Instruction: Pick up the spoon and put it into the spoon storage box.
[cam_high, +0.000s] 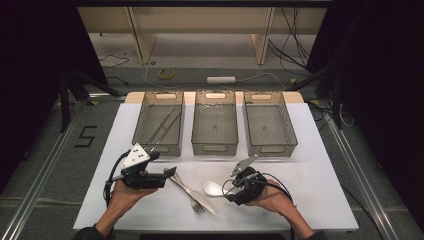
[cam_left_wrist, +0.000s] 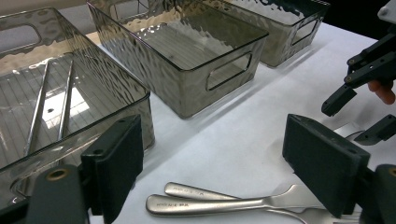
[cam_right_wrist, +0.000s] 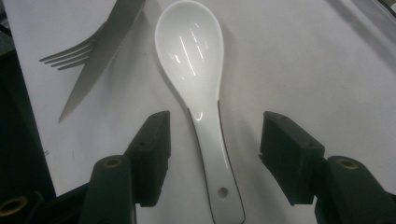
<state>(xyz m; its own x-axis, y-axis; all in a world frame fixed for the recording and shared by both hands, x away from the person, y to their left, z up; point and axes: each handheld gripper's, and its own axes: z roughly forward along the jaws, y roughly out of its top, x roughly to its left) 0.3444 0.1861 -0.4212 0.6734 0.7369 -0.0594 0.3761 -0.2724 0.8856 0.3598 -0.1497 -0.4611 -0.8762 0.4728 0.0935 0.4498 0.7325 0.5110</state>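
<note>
Where white table meets the two hands, listed as follows:

Left gripper: held low over the table near the front left bin, jaws spread wide, nothing between them; seen also at, poised over the handle ends of fork and knife.

Right gripper: jaws spread, straddling the spoon handle without touching it; seen also at.

Spoon: white ceramic, bowl up, flat on the table, handle lying between the right gripper's open jaws; also at.

Fork and knife: metal, side by side and partly overlapping, between the two grippers, just beside the spoon bowl.

Bins, smoked clear plastic, three in a row behind: left bin holding two thin metal chopsticks; middle bin; right bin.
</note>
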